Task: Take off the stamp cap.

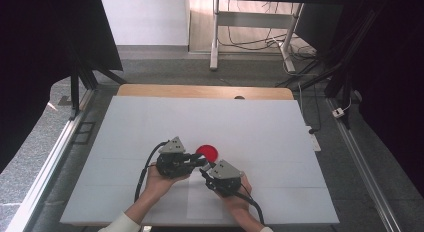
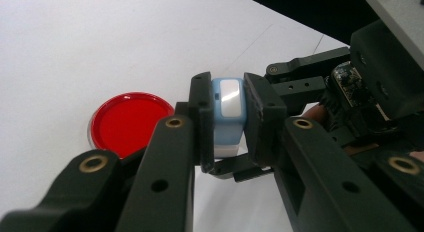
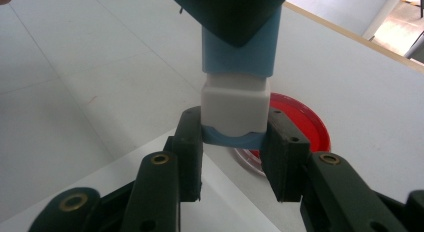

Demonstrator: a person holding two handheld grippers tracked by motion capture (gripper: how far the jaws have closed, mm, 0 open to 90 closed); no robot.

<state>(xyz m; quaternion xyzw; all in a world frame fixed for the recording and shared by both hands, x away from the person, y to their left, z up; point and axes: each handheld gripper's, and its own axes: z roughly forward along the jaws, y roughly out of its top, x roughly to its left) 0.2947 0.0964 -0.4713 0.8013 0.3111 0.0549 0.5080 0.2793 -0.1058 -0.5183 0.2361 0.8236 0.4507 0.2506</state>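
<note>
The table is broad and white, with open room on every side of the work; its edges lie well away from both hands, and a red dish sits just beyond the grippers. Above it, the left gripper is clamped on the light-blue body of a small blue-and-white block, held off the surface, while the right gripper has its jaws tight on the block's white end. The step in hand looks like pulling that end piece off; the next move likely calls for a straight pull apart, both grips firm, clear of the dish.
</note>
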